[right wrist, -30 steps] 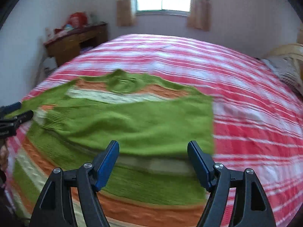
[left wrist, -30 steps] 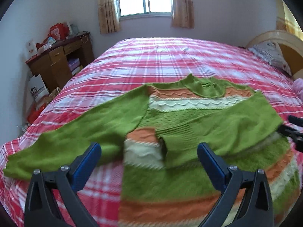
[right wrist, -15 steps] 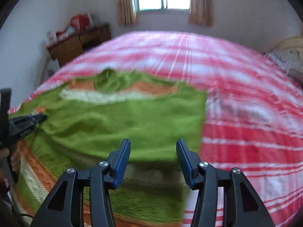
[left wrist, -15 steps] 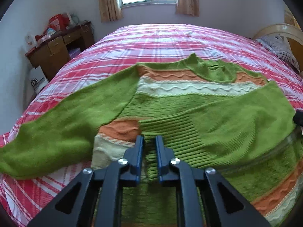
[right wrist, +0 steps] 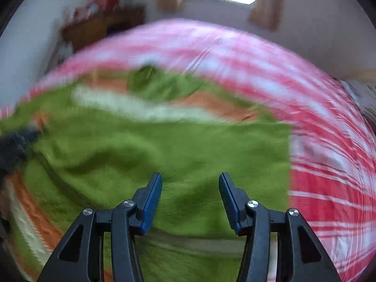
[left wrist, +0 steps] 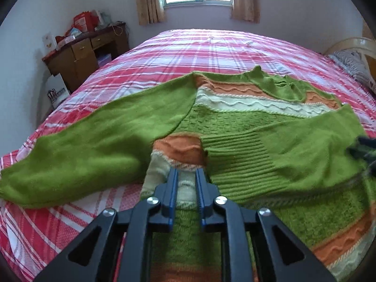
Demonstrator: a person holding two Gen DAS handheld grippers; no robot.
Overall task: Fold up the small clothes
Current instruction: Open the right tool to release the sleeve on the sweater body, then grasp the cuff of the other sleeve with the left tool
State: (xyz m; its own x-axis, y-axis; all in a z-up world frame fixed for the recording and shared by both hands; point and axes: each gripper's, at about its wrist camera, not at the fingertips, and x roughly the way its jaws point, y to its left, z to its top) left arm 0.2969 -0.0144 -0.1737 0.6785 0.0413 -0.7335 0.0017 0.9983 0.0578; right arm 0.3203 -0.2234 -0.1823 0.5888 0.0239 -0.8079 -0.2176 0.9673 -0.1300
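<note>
Sleeve fold under way on green, orange and cream striped knitted sweater point(left wrist: 235, 122), spread flat on red plaid bedspread point(left wrist: 211, 51).

Left gripper point(left wrist: 186, 176) nearly closed, seemingly empty, over cream band; right gripper point(right wrist: 190, 188) half open, empty, above folded sleeve point(right wrist: 164, 150). Best to pinch outstretched left sleeve point(left wrist: 89, 145) at cuff, lay flat across. No containers visible.

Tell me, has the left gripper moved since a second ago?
Yes. The left gripper advanced toward the green striped knit sweater's folded ribbed cuff, and its jaws narrowed.
</note>
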